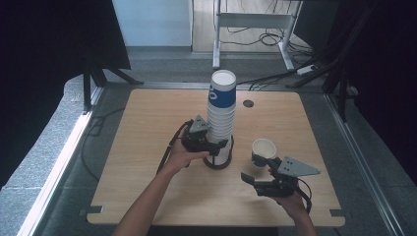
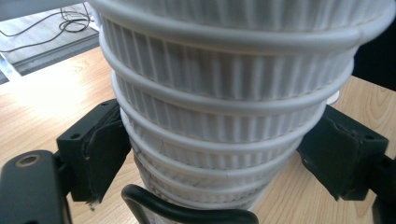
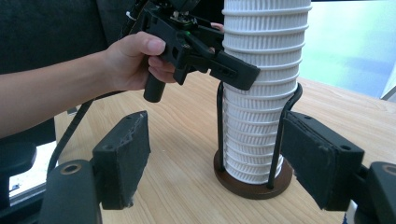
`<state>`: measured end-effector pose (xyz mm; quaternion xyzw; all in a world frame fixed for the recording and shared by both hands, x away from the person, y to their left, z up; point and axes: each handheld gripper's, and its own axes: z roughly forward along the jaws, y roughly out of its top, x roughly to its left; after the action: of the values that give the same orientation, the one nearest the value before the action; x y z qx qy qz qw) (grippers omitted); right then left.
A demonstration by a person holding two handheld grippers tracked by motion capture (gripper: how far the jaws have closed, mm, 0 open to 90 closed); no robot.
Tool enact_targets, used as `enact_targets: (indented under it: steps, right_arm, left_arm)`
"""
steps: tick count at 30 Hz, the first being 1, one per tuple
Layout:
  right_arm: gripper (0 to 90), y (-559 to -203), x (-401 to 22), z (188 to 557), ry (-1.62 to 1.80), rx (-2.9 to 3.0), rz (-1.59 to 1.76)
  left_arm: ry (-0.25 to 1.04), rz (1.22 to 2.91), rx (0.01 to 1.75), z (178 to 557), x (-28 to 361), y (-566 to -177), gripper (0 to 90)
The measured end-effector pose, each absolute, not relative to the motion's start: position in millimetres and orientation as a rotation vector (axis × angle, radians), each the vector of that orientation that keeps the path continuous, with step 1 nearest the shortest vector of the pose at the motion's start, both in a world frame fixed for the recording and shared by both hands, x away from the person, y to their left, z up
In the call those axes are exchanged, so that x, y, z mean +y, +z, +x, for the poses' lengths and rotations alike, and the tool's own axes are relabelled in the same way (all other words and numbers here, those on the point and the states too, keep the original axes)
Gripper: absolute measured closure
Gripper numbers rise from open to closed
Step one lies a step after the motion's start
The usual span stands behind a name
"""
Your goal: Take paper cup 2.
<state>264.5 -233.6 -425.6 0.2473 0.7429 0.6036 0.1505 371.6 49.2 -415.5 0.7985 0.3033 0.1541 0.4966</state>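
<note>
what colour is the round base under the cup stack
Dark brown, a round base under the white ribbed cup stack; it shows best in the right gripper view.

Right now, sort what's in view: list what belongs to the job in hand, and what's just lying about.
In the job:
- stack of ribbed paper cups in its wire holder
- left tongs, jaws on either side of the stack
- single paper cup standing apart on the table
- right tongs, open beside the single cup

Lying about:
- cables on the floor
- desk frame behind the table
</note>
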Motion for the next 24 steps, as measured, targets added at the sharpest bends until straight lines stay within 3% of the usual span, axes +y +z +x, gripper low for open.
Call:
enact_targets:
  steps: [24]
  right_arm:
    - [25.6,-414,-236,287,1.763,2.186,0.707]
  left_arm:
    - [0.384,1.954,0.718,370,51,-415,14.1]
